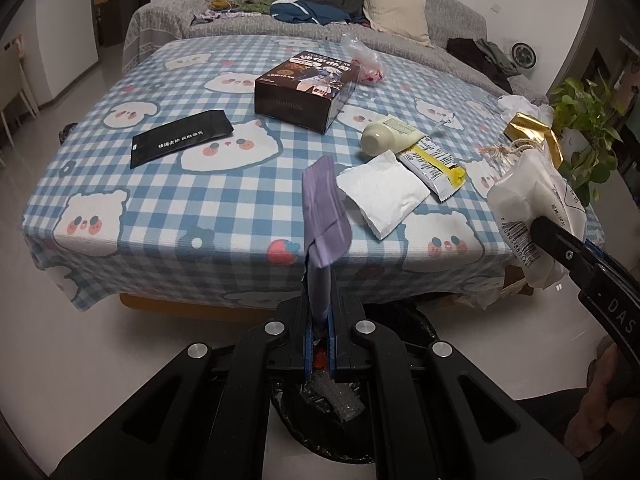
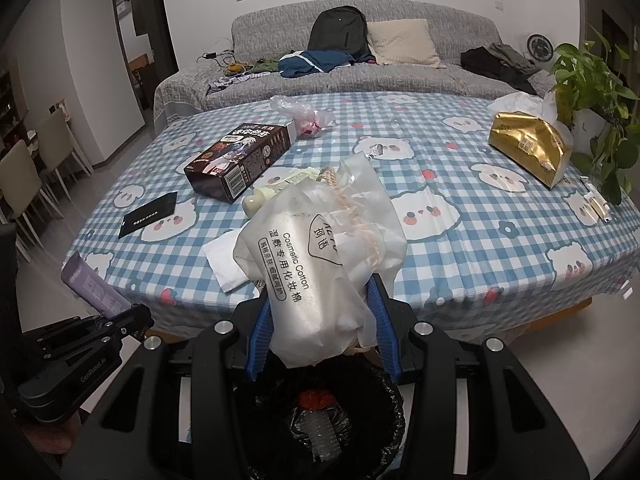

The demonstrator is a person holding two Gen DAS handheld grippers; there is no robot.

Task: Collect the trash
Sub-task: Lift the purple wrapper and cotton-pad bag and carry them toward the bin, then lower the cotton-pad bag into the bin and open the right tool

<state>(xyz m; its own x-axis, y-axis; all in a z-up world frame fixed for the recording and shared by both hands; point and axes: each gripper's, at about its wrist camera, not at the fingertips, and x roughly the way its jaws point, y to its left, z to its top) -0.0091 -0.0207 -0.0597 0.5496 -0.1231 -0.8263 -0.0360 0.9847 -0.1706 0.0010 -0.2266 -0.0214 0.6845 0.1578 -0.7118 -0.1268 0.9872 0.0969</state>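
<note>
box (image 1: pixel 305 92) behind bottle (image 1: pixel 386 138) on table (image 1: pixel 224 216), sachet (image 1: pixel 180 138) left, bin (image 2: pixel 320 432) in front

Backpack (image 2: pixel 338 28) on grey sofa (image 2: pixel 440 68)

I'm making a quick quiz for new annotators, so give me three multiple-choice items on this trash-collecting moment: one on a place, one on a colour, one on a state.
1. Where does the black-lined trash bin stand?
A. on the table
B. on the floor below the two hand-held grippers
C. on the sofa

2. What colour is the flat packet in the left hand-held gripper?
A. purple
B. gold
C. black

3. How is the right hand-held gripper?
A. open and empty
B. shut on the white cosmetic-cotton bag
C. resting on the brown printed box

Answers: 1 B, the bin's dark liner shows beneath the fingers in both wrist views, in front of the table edge. 2 A, the pinched packet is lilac-purple. 3 B, the blue pads press the bag from both sides.
</note>
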